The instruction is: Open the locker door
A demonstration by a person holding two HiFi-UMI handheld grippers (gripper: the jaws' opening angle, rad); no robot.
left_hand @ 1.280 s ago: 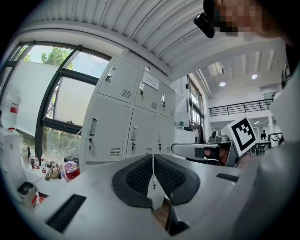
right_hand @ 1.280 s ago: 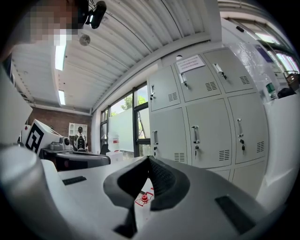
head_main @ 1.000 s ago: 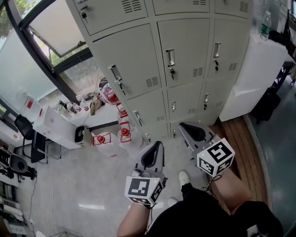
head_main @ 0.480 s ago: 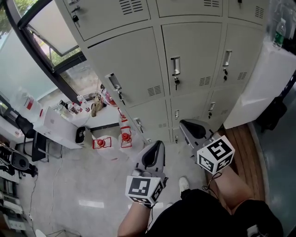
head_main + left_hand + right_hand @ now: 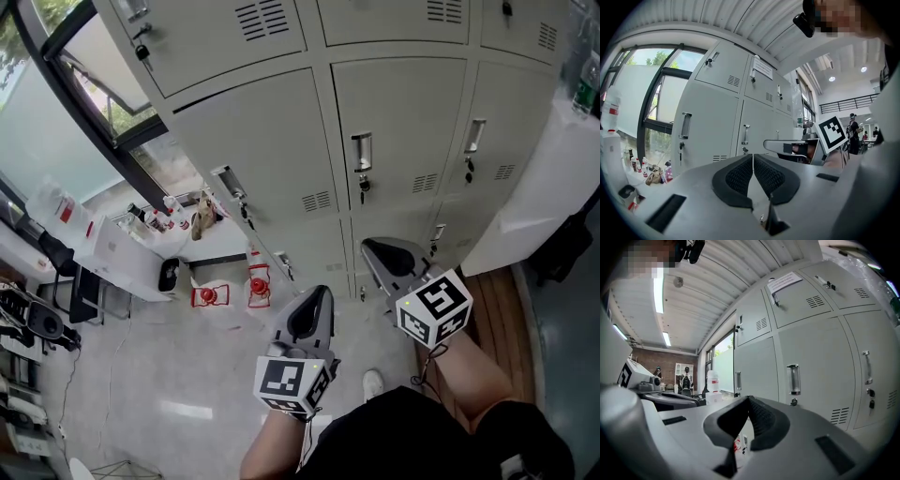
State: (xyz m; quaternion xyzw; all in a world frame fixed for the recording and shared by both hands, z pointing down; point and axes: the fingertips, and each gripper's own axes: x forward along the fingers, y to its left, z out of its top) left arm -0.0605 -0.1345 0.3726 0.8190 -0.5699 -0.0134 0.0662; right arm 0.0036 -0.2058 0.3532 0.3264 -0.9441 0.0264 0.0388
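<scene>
The locker door, the middle one of the middle row in a grey bank of lockers, is seen closed straight ahead of both grippers. Its handle stands upright at its left edge, with a key just below. The door is touched by nothing. The left gripper and the right gripper are held level and side by side, well apart from the door. The jaws of each are pressed together with nothing between them, as is borne out in each gripper's own view.

Only in the head view is the floor shown: red items are set at the foot of the lockers, and the person's shoe is seen near the grippers. Only in the right gripper view is a paper label made out on an upper door, with a brick wall far off to the left. Only in the left gripper view is the window beside the lockers seen at full height, together with the right gripper's marker cube and people in the distance.

Against the earlier frames, the lockers are seen larger in the head view, and the handle is placed lower in the picture. The grippers are found at the same place in the picture as before, and shut throughout.
</scene>
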